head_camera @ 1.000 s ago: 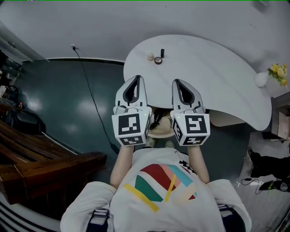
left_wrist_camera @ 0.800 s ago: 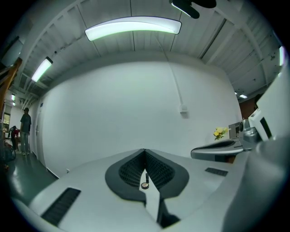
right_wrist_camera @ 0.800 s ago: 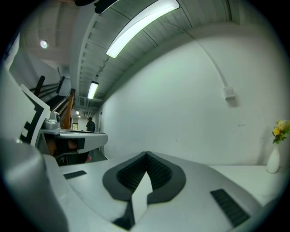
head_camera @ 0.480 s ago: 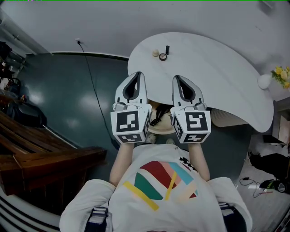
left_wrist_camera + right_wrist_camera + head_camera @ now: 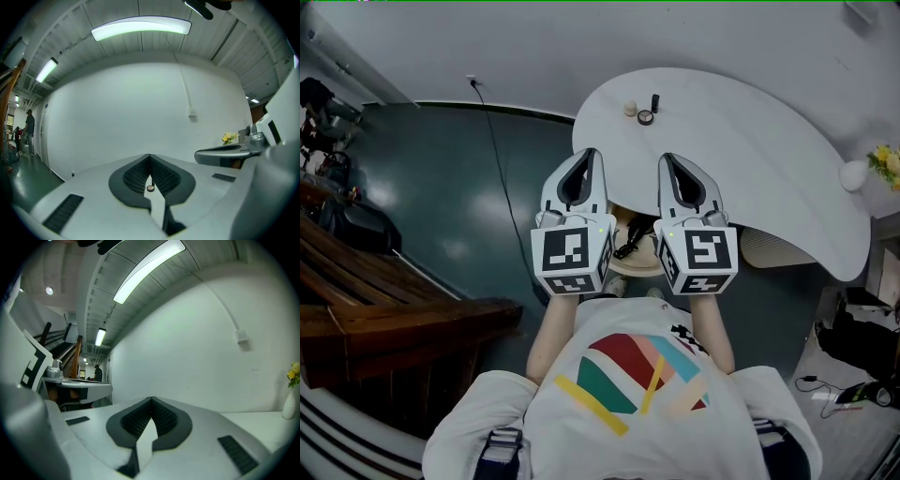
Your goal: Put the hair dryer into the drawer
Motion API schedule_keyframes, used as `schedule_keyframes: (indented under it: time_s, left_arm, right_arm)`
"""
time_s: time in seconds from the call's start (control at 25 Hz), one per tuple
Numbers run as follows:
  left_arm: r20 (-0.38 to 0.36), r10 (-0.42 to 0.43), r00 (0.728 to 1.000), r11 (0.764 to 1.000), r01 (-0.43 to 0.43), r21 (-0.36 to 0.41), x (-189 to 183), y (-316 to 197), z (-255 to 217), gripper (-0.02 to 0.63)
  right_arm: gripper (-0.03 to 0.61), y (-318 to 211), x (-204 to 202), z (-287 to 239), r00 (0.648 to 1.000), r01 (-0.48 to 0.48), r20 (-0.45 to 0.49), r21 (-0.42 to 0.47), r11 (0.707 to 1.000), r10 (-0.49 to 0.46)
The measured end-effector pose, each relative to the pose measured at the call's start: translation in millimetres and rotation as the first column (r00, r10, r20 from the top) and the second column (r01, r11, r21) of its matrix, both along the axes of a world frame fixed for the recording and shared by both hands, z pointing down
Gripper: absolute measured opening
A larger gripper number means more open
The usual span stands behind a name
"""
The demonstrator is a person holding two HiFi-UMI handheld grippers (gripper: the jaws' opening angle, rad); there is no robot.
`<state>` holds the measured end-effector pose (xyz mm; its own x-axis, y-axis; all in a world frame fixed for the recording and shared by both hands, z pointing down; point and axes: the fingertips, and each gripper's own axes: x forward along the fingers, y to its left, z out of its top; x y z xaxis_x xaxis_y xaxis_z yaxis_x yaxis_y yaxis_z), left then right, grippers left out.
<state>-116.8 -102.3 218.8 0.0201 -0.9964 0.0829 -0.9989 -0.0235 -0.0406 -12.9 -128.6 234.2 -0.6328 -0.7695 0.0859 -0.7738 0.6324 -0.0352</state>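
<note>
Head view, looking down; dark green floor (image 5: 441, 187) fills the left; a white curved table (image 5: 769, 150) spans the upper right; a person's shirt (image 5: 628, 394) fills the bottom centre; left tongs (image 5: 585, 155) and right tongs (image 5: 667, 159) sit side by side at centre, both closed and empty, tips over the table's near edge; a dark thing (image 5: 625, 246) lies on a tan seat (image 5: 633, 266) between them, whether it is the hair dryer cannot be told; a vase (image 5: 853, 174) stands far right; a ring (image 5: 646, 117) rests top centre.
</note>
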Motion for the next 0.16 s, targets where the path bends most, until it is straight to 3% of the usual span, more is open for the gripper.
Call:
schedule_keyframes:
  time_s: [0.16]
  left_arm:
    - [-0.002, -0.018, 1.0, 1.0, 0.018, -0.006, -3.3, 2.4, -1.5, 0.017]
  right_arm:
    - [0.011, 1.4, 0.5, -2.9, 1.0, 0.009, 0.0, 0.003, 1.0, -0.009]
